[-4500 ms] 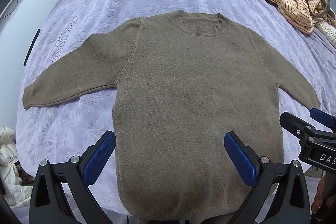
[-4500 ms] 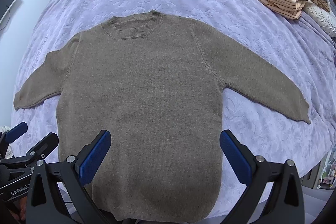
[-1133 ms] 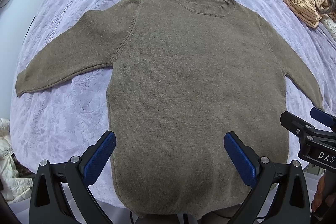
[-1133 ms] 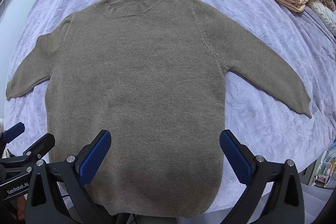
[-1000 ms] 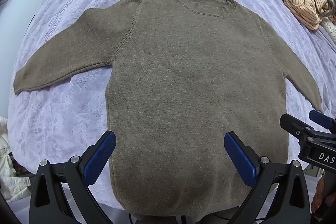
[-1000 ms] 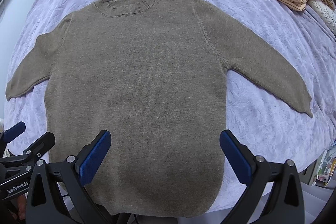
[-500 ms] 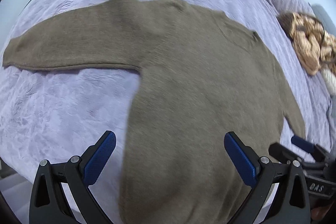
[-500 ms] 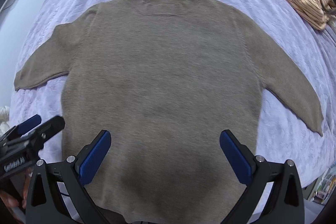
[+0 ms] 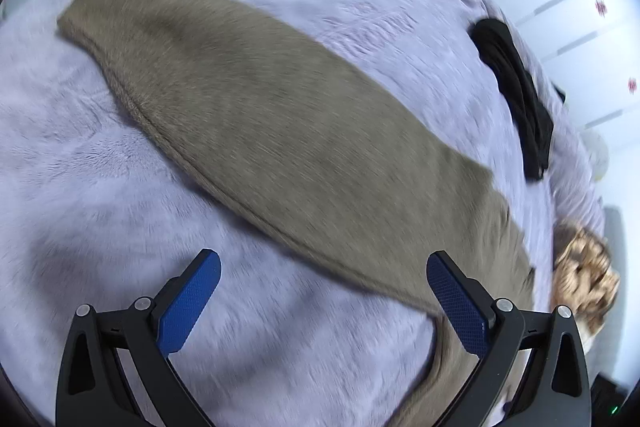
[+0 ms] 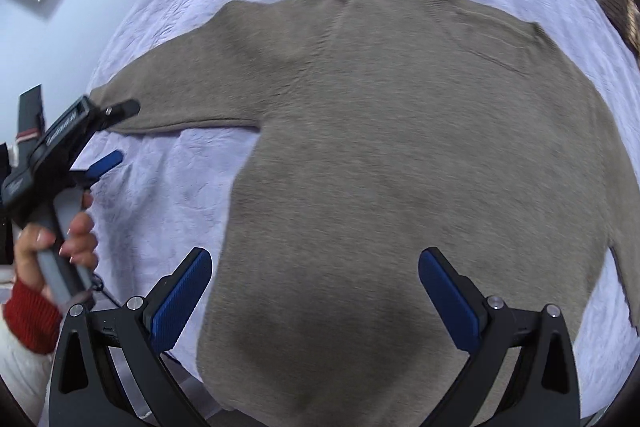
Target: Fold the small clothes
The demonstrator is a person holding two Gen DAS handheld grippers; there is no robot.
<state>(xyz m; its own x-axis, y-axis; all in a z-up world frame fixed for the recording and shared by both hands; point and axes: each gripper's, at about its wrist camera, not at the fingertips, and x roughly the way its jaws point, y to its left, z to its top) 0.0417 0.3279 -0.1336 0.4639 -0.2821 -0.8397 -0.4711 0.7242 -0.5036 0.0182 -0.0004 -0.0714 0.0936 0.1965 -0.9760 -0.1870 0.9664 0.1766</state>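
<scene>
A: Where is the sweater?

B: The brown knit sweater (image 10: 400, 155) lies flat on the lavender bedspread (image 10: 168, 195), filling the centre and right of the right wrist view. Its left sleeve (image 9: 248, 115) runs diagonally from upper left to lower right across the left wrist view, which is motion-blurred.

A: What are the tools doing?

B: The left gripper (image 9: 322, 299) has its blue-padded jaws spread wide with nothing between them, hovering just beside the sleeve's lower edge. In the right wrist view it sits at the left edge, near the sleeve cuff; whether it touches the cuff I cannot tell. A hand (image 10: 60, 239) with a red cuff grips its handle.

A: And the other?

B: The right gripper (image 10: 316, 291) is also fully released, empty, above the sweater's lower body.

A: Anything else?

B: A black garment (image 9: 516, 87) at the right, and a striped beige garment (image 9: 584, 267) at the right edge.
</scene>
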